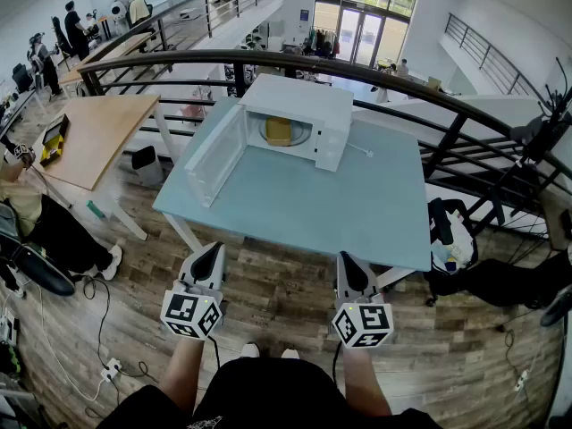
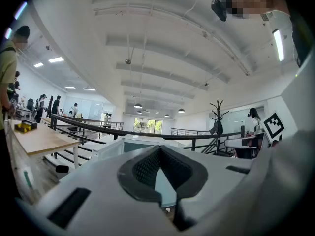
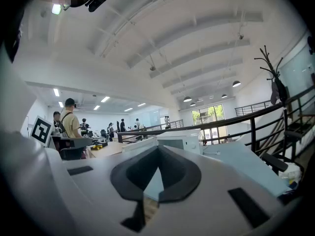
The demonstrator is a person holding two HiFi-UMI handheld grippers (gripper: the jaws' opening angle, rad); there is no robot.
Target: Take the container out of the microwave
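A white microwave (image 1: 299, 101) stands at the far side of a light blue table (image 1: 313, 204), its door (image 1: 217, 155) swung wide open to the left. Inside, a yellow container (image 1: 278, 130) rests on the round turntable. My left gripper (image 1: 213, 247) and right gripper (image 1: 345, 257) hover side by side just short of the table's near edge, well away from the microwave. Both are shut with nothing between the jaws. The left gripper (image 2: 160, 149) view shows the microwave (image 2: 142, 144) far ahead; so does the right gripper (image 3: 157, 149) view, with the microwave (image 3: 179, 141) beyond the tips.
A dark curved railing (image 1: 357, 70) runs behind the blue table. A wooden table (image 1: 98, 137) stands to the left, with people seated and standing near it. A bag (image 1: 451, 239) lies on the floor at right. The microwave's cord (image 1: 362, 150) trails on the tabletop.
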